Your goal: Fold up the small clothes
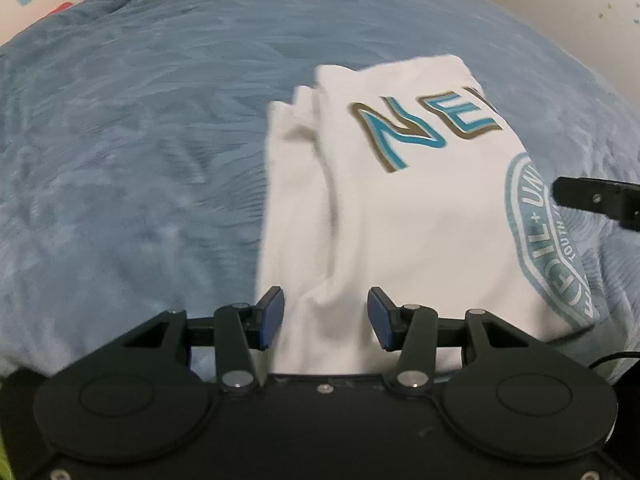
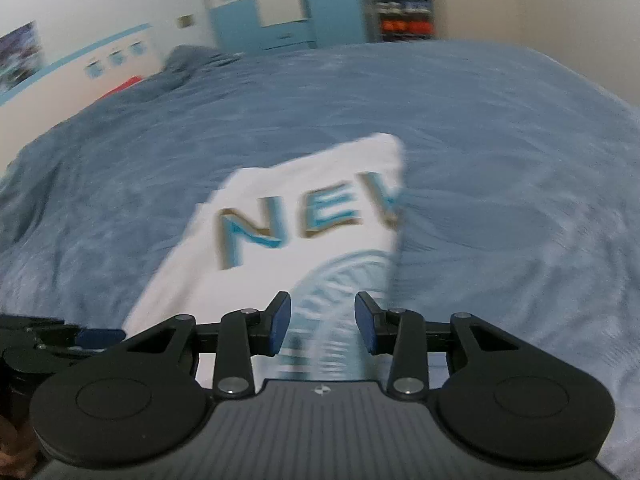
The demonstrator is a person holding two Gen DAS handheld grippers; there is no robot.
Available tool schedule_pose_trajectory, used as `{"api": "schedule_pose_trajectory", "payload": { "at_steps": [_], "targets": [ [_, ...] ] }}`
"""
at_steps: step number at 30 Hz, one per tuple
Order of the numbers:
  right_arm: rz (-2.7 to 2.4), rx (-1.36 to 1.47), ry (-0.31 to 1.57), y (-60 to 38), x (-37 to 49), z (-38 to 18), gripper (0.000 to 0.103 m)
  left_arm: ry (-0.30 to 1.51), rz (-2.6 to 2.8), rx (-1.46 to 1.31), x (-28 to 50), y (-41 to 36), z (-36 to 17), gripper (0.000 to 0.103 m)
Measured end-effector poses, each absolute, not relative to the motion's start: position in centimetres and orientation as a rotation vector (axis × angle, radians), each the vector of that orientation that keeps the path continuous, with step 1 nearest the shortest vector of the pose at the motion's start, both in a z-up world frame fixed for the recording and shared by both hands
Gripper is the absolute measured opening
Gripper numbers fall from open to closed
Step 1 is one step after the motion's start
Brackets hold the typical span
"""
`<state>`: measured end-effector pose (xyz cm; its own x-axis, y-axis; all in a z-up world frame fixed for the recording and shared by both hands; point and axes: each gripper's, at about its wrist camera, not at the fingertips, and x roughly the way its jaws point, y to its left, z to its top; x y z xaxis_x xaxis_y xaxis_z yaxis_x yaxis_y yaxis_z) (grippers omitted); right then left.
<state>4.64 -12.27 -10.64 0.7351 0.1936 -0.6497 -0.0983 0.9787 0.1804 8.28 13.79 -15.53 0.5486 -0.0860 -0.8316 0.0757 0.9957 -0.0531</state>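
Where shirt (image 1: 400, 208) lies, blue bedspread (image 1: 140, 140).

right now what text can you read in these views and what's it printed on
"NE": big teal letters edged in gold on the white t-shirt; the right wrist view shows "NEV", cut off at the fold.
"UN", "IL+", "YOUTH": partial words in the teal round seal on the same shirt; the rest is folded under or too blurred.

A blue blanket (image 1: 140, 160) covers the bed; a blue-and-white wardrobe (image 2: 280, 4) stands behind.

one white t-shirt (image 1: 400, 208) with teal print, one blue bedspread (image 1: 140, 140), two grippers: left gripper (image 1: 326, 316), right gripper (image 2: 323, 322), one wardrobe (image 2: 276, 4), one shelf rack (image 2: 404, 12)
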Motion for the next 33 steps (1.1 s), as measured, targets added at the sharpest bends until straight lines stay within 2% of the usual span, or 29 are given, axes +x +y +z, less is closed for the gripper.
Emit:
{"api": "schedule_pose_trajectory", "payload": {
  "at_steps": [22, 26, 29, 30, 31, 33],
  "targets": [
    [0.09, 0.122, 0.778, -13.7, 5.3, -12.7, 0.045, 0.919, -0.159, -0.01, 7.8, 13.0, -15.0, 0.048],
    [0.088, 0.116, 0.783, -13.7, 5.4, -12.9, 0.045, 0.959, -0.18, 0.015, 8.7, 12.5, -17.3, 0.05],
    [0.085, 0.097, 0.781, -13.7, 5.5, -13.0, 0.045, 0.943, -0.181, 0.007, 8.5, 12.5, -17.3, 0.039],
    [0.085, 0.093, 0.781, -13.6, 5.4, -12.9, 0.045, 0.929, -0.18, 0.003, 8.4, 12.6, -17.1, 0.02],
    [0.086, 0.093, 0.779, -13.5, 5.4, -12.8, 0.045, 0.912, -0.172, 0.0, 8.2, 12.9, -16.8, 0.011],
    [0.104, 0.096, 0.771, -13.4, 5.3, -12.4, 0.045, 0.874, -0.19, -0.068, 7.7, 13.9, -15.9, 0.006]
  ]
}}
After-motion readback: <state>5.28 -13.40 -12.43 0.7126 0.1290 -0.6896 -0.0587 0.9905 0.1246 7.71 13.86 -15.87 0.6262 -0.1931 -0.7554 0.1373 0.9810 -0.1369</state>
